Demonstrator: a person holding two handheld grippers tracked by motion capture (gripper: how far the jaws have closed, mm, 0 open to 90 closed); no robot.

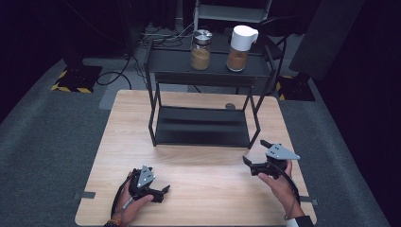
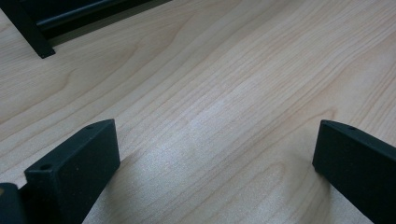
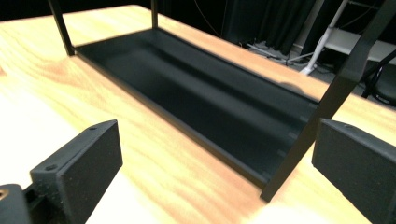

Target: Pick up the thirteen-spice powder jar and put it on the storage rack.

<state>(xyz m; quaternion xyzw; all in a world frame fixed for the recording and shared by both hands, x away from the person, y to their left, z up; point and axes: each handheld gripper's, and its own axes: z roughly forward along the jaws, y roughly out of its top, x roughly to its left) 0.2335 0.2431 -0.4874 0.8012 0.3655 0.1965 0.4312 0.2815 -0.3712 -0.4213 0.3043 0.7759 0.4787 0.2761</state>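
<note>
No legible text, label, brand, number or sign found in any view. The two jars (image 1: 201, 49) (image 1: 240, 48) on the upper shelf of the black rack (image 1: 203, 66) carry no readable label. The grey plates on the left gripper (image 1: 163, 191) and the right gripper (image 1: 253, 152) bear no marking that can be made out. The yellow-and-black striped markings (image 1: 71, 86) on the floor beyond the table are a hazard pattern only, with no lettering. The tabletop (image 2: 224, 93) shows wood grain only.
</note>
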